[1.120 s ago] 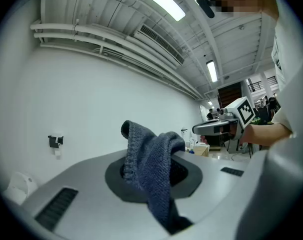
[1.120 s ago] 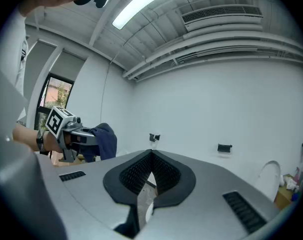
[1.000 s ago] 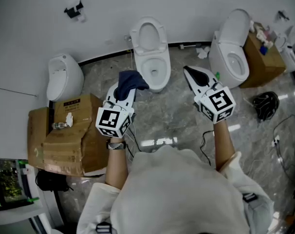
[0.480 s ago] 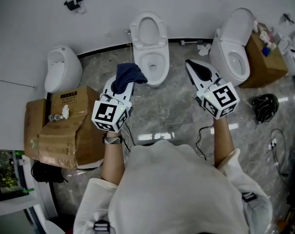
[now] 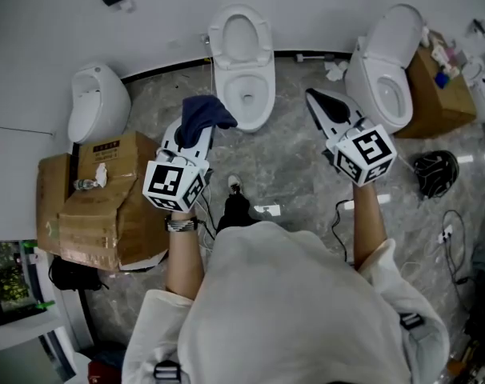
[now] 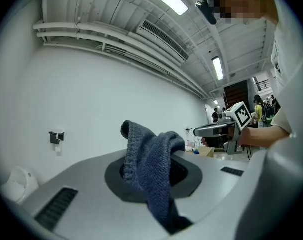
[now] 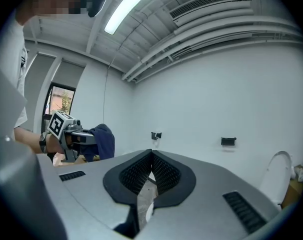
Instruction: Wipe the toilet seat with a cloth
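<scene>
- Approach step: dark blue knitted cloth (image 5: 204, 117) pinched in left gripper (image 5: 193, 137), short of the white toilet seat (image 5: 224, 40).
- Right gripper (image 5: 313, 99) closed tight, empty.
- Next, probably: reach forward and down, lay cloth on seat.

White top (image 5: 298, 310), wristband (image 5: 181, 225), grey L gripper (image 5: 201, 125), R gripper (image 5: 311, 96), b/w cubes (image 5: 175, 184)

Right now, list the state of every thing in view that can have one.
Left gripper, shut on the cloth.
Cloth, pinched between the jaws, its loose end draped over the tip, not touching any toilet.
Right gripper, shut, holding nothing.
Middle toilet, lid up, bowl open.
Right toilet, lid up, bowl open.
</scene>
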Tool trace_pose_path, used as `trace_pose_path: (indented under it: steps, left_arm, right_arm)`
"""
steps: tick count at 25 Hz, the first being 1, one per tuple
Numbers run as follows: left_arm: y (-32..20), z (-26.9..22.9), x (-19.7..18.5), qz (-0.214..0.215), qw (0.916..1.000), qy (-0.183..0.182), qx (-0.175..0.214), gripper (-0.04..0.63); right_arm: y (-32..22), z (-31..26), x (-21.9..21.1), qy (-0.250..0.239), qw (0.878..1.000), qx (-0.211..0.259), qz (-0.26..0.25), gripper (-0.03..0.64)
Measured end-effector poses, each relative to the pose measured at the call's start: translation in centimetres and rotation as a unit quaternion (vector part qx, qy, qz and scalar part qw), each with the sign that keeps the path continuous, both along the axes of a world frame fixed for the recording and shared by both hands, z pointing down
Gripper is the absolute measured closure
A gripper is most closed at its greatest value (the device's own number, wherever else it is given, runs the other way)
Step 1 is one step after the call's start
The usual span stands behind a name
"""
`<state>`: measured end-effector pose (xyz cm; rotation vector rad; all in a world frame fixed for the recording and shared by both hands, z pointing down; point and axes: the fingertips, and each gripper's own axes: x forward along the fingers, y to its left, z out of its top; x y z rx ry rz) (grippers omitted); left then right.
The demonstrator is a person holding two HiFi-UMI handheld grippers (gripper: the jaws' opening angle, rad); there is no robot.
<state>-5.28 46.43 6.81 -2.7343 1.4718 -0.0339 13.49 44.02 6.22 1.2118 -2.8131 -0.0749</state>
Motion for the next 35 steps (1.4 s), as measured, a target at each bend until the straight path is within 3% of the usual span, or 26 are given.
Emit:
trace_pose_path:
  steps: [6,20,30,35]
  left_arm:
    - [-5.2,2.0,-1.4,0.011,0.9998,-0.011,-0.009,0.555]
    - [-24.9,2.0,-6.4,0.032,0.9990,-0.019,-0.023,0.555]
    - [-32.6,3.5,-7.9,0.057,0.9974,-0.009,-0.043,0.555]
    - [-36.0,4.2,-9.5,0.061,0.9969,-0.005,-0.050,0.555]
  right_arm:
    - [-5.4,1.0,-1.2,0.009,1.000,0.001,0.014,0.588]
    - [-23.5,0.9,-5.6,0.032,0.999,-0.018,0.036,0.589]
    - [-30.6,1.0,-8.1,-0.007,0.999,-0.034,0.036,0.588]
    - [-33.1,1.7,-9.5,0.000,0.998,-0.039,0.045,0.588]
